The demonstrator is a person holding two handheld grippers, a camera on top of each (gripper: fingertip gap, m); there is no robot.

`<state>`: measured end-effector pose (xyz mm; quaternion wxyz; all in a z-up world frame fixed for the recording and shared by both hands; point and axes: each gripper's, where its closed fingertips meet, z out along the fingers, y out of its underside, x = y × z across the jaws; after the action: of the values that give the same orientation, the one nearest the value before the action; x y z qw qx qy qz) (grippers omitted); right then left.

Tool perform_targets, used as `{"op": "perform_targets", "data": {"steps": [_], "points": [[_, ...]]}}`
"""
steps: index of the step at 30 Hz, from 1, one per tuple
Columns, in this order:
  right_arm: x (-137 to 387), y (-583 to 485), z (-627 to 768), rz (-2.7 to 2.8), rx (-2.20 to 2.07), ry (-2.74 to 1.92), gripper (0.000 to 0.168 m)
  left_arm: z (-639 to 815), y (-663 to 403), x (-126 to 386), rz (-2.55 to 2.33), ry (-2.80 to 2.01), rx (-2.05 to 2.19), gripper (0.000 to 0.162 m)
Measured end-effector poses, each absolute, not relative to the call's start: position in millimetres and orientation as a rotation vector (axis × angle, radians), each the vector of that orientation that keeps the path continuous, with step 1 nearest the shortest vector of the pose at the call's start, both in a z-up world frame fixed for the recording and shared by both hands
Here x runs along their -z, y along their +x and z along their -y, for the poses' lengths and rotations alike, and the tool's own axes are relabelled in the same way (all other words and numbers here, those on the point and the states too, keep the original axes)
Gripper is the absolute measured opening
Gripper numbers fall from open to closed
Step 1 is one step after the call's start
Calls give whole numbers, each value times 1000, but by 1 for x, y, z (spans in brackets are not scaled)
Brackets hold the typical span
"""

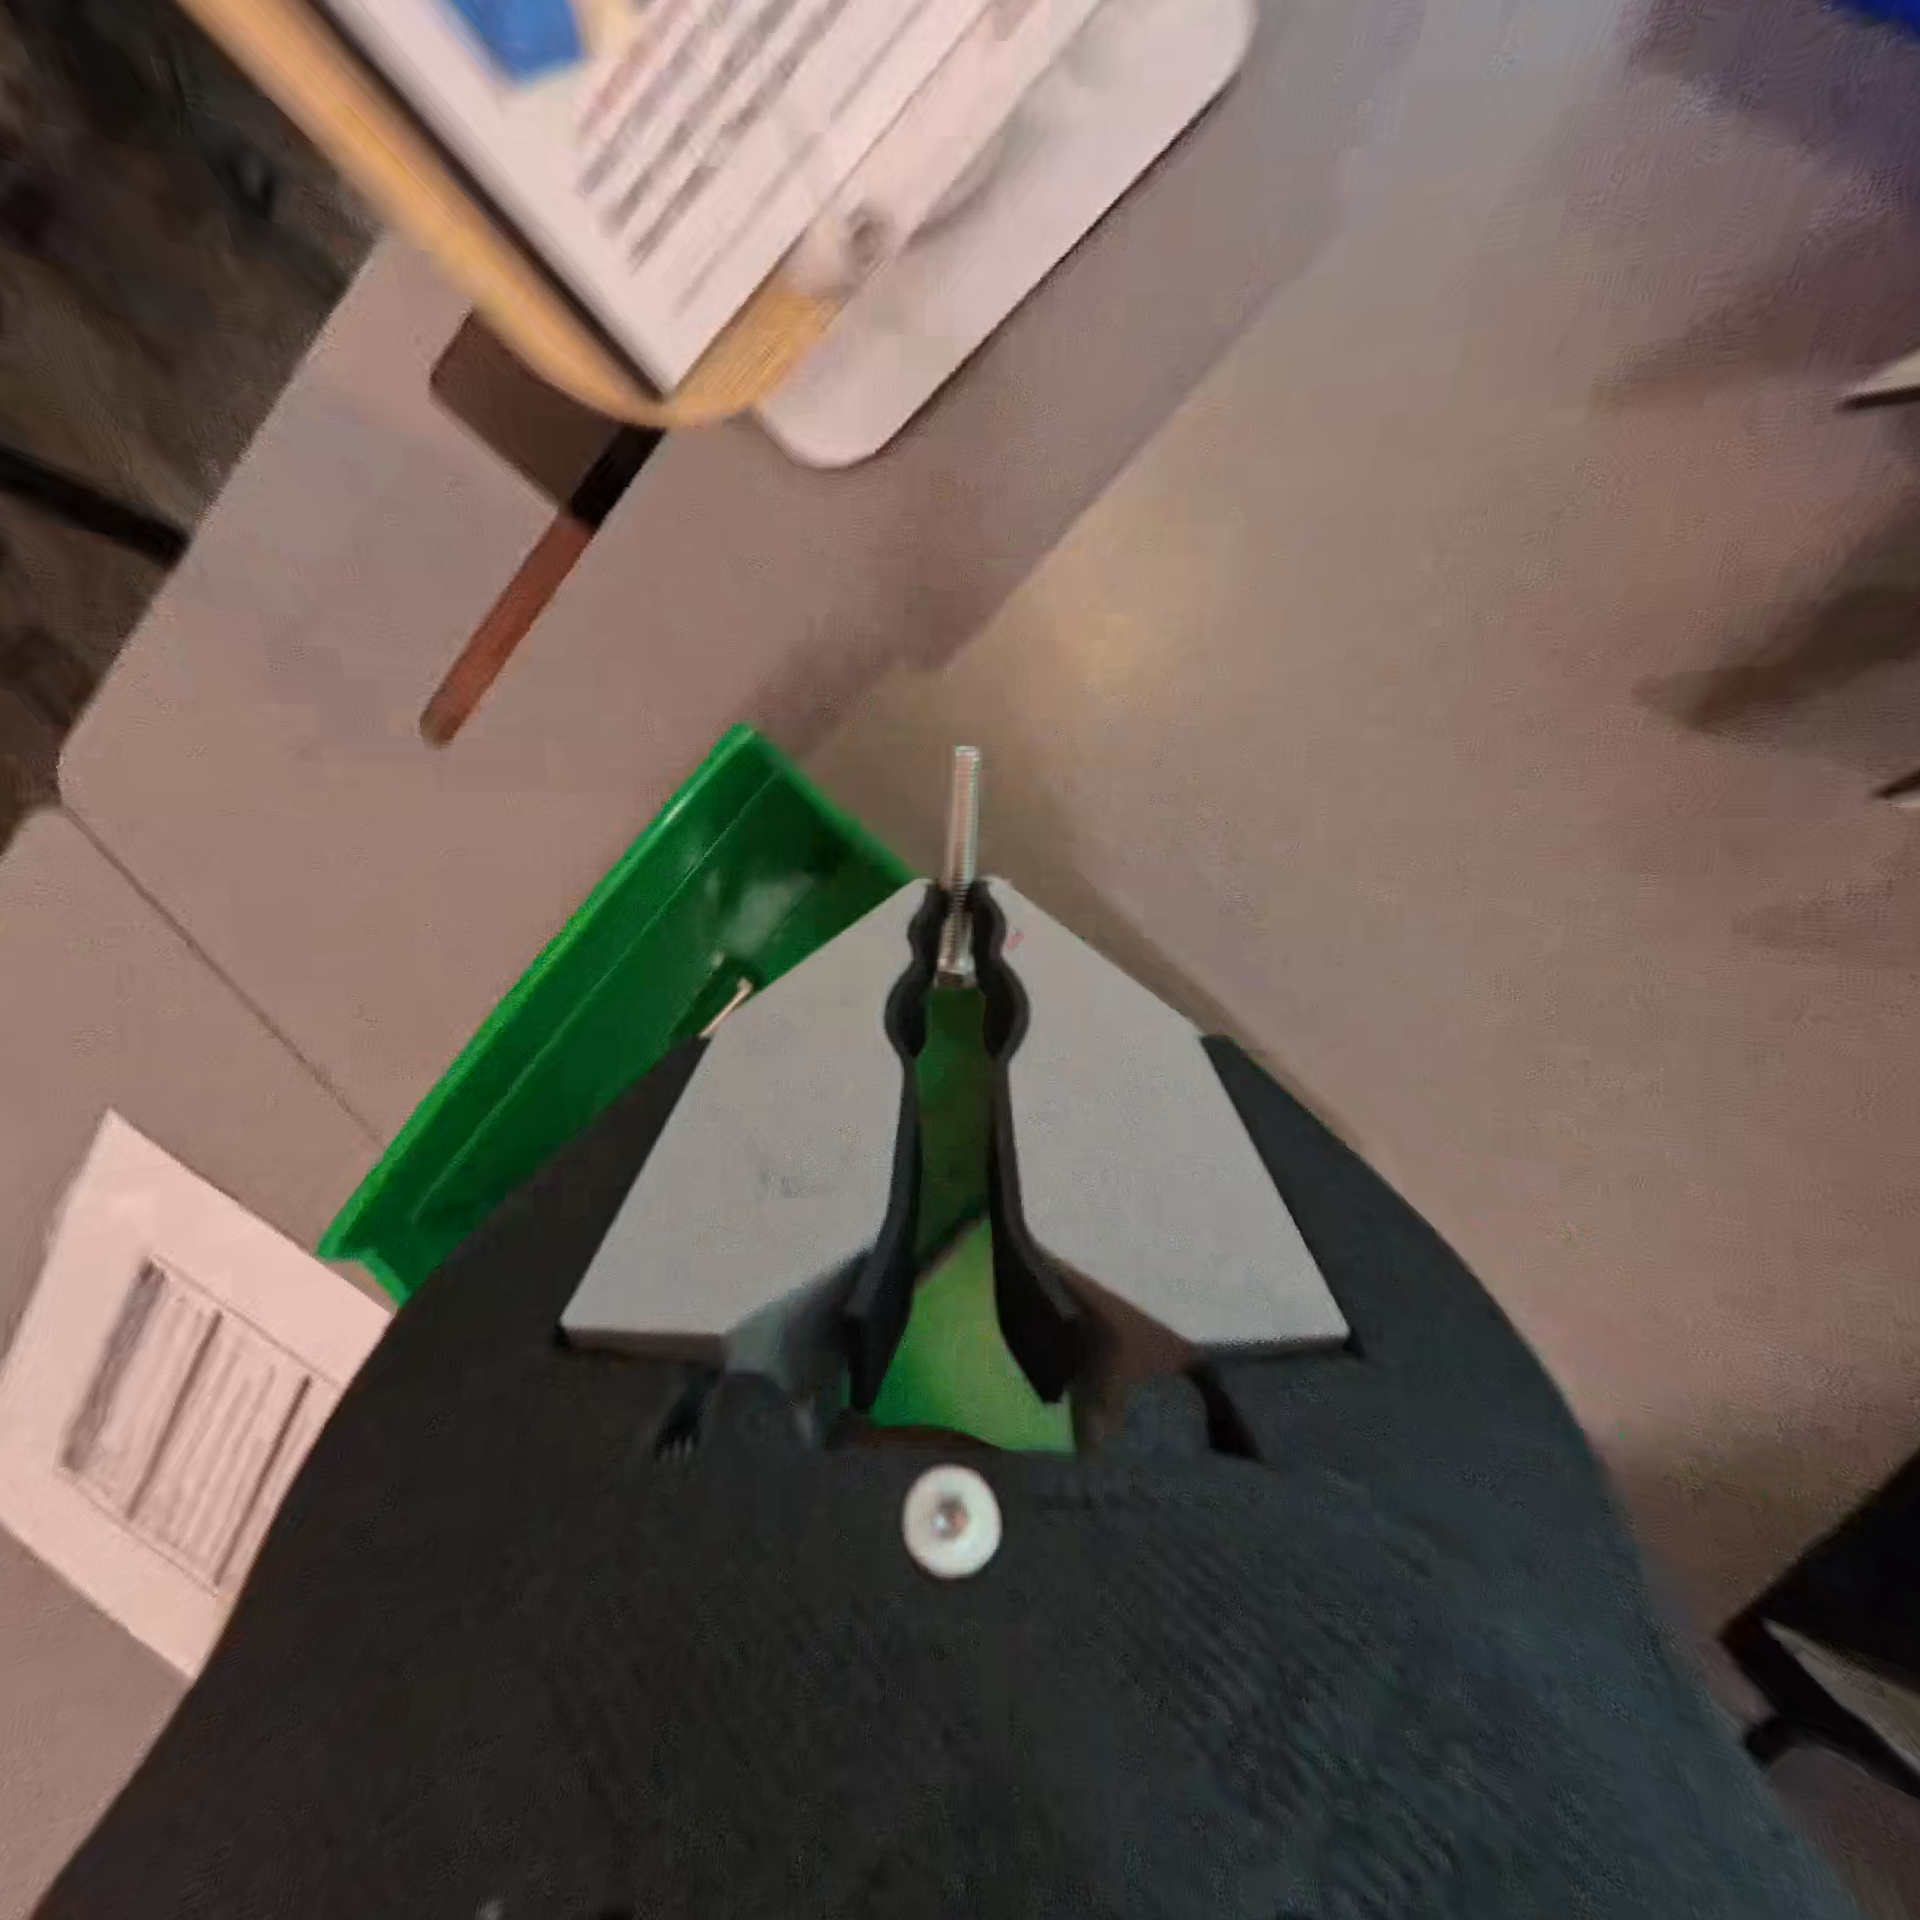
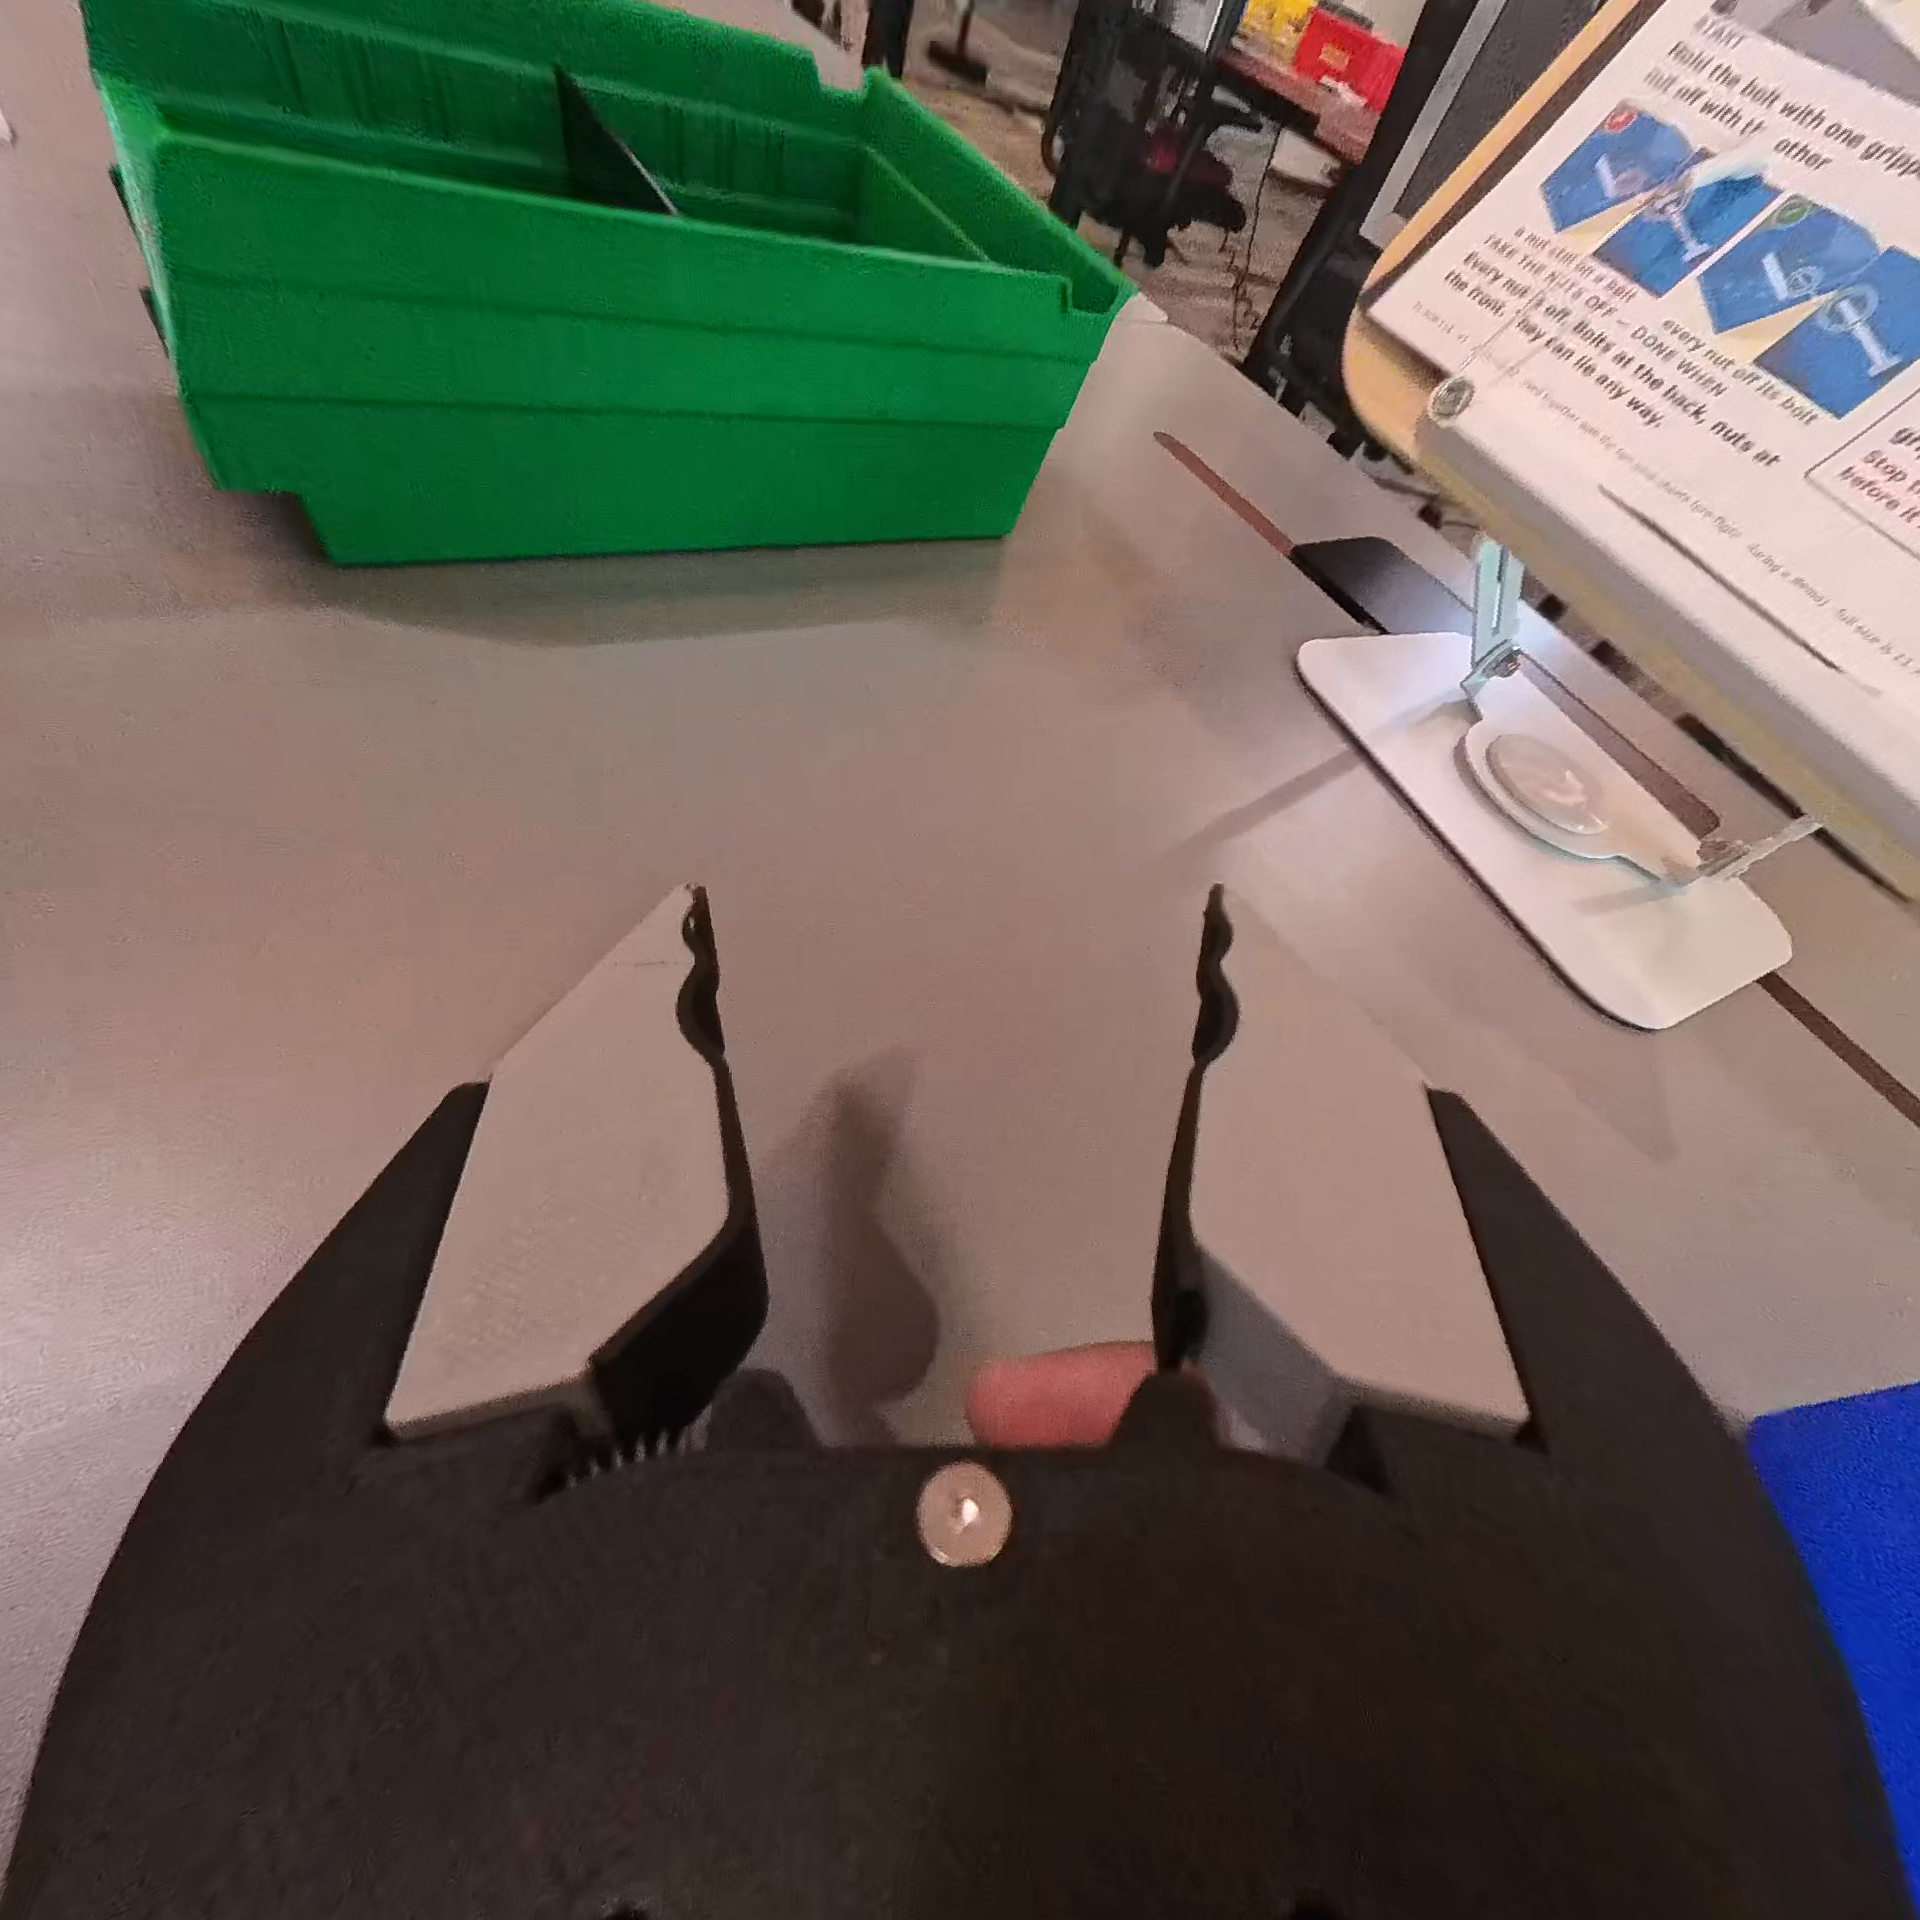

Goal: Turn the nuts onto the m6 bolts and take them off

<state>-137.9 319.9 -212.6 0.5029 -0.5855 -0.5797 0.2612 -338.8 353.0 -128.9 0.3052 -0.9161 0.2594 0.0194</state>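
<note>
In the left wrist view my left gripper [image 1: 957, 914] is shut on a silver bolt [image 1: 963, 821]. The bolt's head end sits between the tips and its threaded shank sticks out forward, with no nut on the part that shows. It is held above the edge of a green bin [image 1: 623, 997]. In the right wrist view my right gripper [image 2: 956, 935] is open and empty, low over the grey table [image 2: 727, 790]. The green bin [image 2: 582, 343], with a dark divider inside, stands ahead to the left. No nut shows in either view.
An instruction sheet on a white stand [image 2: 1558, 831] stands at the right of the right wrist view and shows at the top of the left wrist view [image 1: 831, 156]. A white paper [image 1: 166, 1361] lies at left. A blue thing [image 2: 1849, 1558] is at the right edge. My hands' fingertips stand some 25 centimeters from each other.
</note>
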Motion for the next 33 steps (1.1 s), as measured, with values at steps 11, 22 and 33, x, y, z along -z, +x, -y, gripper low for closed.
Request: {"op": "perform_targets", "data": {"steps": [11,22,33], "points": [[156,-108,-346,1157,-729,-1365,90,-325,-192,291,-1214,-2637,-180,5],[160,-107,-344,1176,-722,-1363,89,-241,-242,155,-772,-2345,-23,68],[200,-120,-354,1252,-620,-1427,91,-171,-359,194,-365,-2231,-9,62]]}}
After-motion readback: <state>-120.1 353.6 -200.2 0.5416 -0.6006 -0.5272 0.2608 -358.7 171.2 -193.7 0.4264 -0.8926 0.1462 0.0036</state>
